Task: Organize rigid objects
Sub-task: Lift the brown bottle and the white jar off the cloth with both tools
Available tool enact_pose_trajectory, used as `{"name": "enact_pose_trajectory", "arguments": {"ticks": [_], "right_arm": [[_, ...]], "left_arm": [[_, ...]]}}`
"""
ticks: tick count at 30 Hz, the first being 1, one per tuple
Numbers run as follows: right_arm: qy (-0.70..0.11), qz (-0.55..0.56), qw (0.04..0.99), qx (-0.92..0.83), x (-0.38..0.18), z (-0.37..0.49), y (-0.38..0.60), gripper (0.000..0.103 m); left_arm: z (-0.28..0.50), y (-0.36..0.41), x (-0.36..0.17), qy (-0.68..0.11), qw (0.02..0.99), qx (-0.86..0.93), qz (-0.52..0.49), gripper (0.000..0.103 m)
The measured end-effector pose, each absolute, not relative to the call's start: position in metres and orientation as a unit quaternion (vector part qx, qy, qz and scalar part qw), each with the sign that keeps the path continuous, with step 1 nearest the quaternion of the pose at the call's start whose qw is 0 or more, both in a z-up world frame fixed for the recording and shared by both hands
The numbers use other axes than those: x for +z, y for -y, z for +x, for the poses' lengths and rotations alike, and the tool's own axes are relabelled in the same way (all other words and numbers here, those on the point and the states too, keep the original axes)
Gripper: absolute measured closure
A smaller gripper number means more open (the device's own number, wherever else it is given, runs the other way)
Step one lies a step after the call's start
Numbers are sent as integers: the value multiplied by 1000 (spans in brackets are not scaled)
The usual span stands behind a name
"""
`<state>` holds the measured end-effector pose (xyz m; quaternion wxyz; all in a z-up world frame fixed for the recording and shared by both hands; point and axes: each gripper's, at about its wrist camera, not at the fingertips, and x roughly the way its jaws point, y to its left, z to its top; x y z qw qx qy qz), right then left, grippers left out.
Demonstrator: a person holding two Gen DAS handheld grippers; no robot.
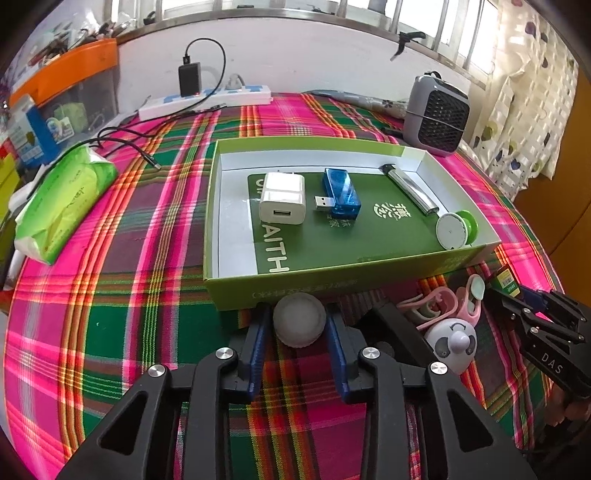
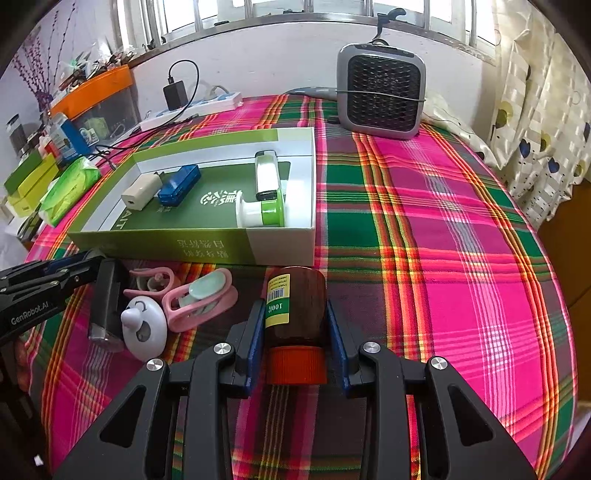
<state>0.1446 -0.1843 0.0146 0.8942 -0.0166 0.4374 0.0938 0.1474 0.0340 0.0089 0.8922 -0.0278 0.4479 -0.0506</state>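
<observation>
Left wrist view: charger (image 1: 282, 198), USB stick (image 1: 340, 194) in green box (image 1: 332, 282); left tool (image 1: 297, 325) around white ball (image 1: 299, 319)

Box (image 1: 236, 291) liner: "AITH". Left gripper (image 2: 92, 264): "GenRobot.AI". Right gripper (image 1: 532, 306): "DAS". Bottle (image 2: 299, 306) label: seemingly "100".

We see table under plaid cloth (image 2: 424, 229), pink, green, orange. White wall (image 1: 295, 59) behind, barred window (image 2: 280, 9) above, daylight coming through. Patterned curtain (image 2: 535, 140) at right. Power strip (image 1: 207, 99) with black adapter (image 1: 189, 78) at table's far edge. Grey heater (image 2: 382, 92) at far right corner. Orange-lidded bin (image 1: 70, 85) at left, clutter on top.
</observation>
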Motion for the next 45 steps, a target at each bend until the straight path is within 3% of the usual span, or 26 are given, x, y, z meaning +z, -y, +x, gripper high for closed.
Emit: {"name": "enact_pose_trajectory", "arguments": {"ticks": [45], "right_arm": [[-428, -26, 898, 105, 20, 136, 178, 70]], "left_arm": [[129, -40, 16, -440, 896, -45, -32, 77]]}}
